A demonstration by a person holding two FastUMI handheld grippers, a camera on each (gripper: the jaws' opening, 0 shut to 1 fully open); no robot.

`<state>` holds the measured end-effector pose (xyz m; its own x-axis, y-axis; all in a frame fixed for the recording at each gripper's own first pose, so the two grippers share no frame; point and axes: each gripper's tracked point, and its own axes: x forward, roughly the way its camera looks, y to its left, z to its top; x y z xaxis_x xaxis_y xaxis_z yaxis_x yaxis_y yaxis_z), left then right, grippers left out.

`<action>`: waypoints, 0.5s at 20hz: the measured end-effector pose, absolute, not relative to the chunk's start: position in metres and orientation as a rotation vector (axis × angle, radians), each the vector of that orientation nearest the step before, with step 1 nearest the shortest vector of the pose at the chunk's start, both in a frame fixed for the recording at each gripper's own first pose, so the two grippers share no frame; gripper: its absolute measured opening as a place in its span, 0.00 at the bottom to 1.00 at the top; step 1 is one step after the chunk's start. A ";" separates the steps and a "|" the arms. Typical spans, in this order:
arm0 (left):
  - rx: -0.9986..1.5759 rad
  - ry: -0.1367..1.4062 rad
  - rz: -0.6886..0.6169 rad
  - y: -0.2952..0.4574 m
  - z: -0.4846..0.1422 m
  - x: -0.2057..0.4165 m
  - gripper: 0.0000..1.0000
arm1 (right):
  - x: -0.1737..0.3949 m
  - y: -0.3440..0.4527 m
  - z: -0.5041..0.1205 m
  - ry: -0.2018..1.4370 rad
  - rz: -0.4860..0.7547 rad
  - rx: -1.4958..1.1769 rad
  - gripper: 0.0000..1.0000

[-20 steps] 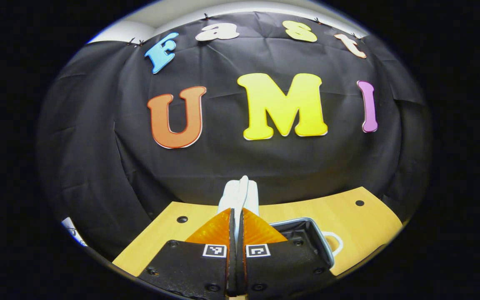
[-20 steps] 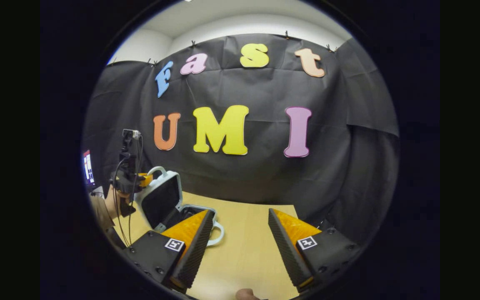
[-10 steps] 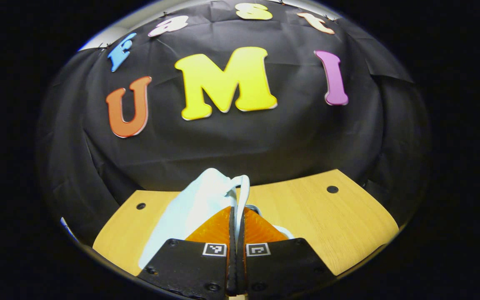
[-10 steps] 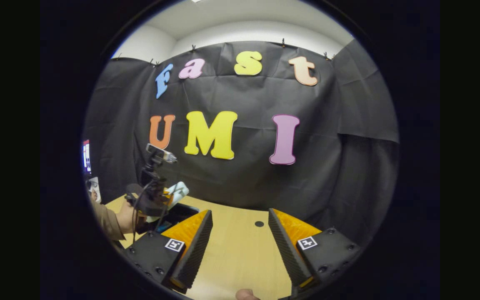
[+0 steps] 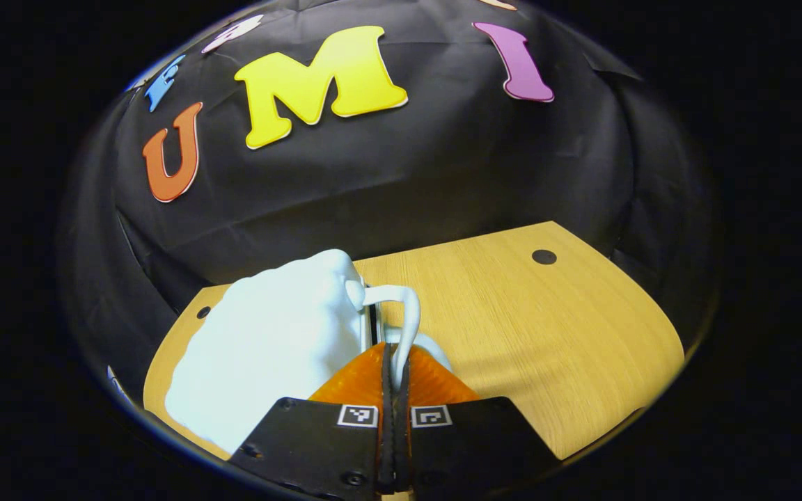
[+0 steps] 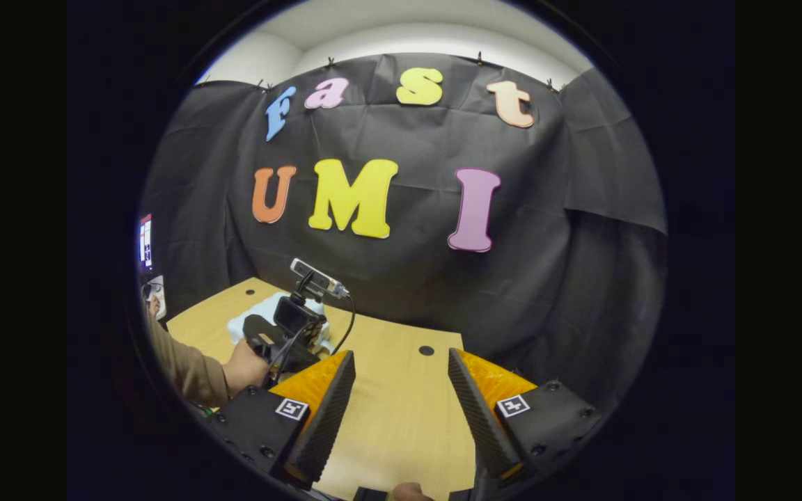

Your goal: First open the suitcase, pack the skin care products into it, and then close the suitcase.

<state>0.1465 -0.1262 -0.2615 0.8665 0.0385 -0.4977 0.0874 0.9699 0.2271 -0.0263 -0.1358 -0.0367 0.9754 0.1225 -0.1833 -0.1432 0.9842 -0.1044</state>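
Looking along the left gripper (image 5: 395, 369) in the left gripper view: fingers clenched together on the thin pale handle (image 5: 406, 327) of the suitcase (image 5: 272, 348), the loop pinched between both tips. Pale blue suitcase lying closed and flat on the wooden table (image 5: 547, 334), just left of the fingers and touching them at the handle side; lid seam visible as a dark line beside the handle. Second handle loop curving out right of the fingertips, low against the table. Black cloth wall (image 5: 401, 181) rising behind the table's far edge.

Turning to the right gripper view: right gripper (image 6: 401, 390) released, fingers spread wide apart with bare table (image 6: 401, 417) between them, gripping nothing. At the left, farther off, left gripper (image 6: 288, 332) held by a hand (image 6: 244, 365) with a brown sleeve (image 6: 185, 365), camera mounted on top. Behind it a pale shape on the table, probably the suitcase (image 6: 256, 319), mostly hidden by the tool. Skin care products not visible with the lid down
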 end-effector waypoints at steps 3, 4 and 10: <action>0.262 0.539 -0.027 -0.130 -0.269 0.150 0.04 | -0.024 -0.136 -0.041 0.196 0.134 -0.118 0.80; 0.266 0.542 -0.027 -0.131 -0.271 0.150 0.05 | -0.024 -0.137 -0.041 0.196 0.132 -0.115 0.78; 0.192 0.591 -0.098 -0.148 -0.279 0.141 0.43 | -0.024 -0.143 -0.024 0.162 0.070 -0.129 0.80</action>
<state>0.1413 -0.1482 -0.2792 0.8264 -0.0367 -0.5619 0.1467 0.9774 0.1520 -0.0236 -0.1429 -0.0243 0.9845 0.0590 -0.1651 -0.0797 0.9893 -0.1221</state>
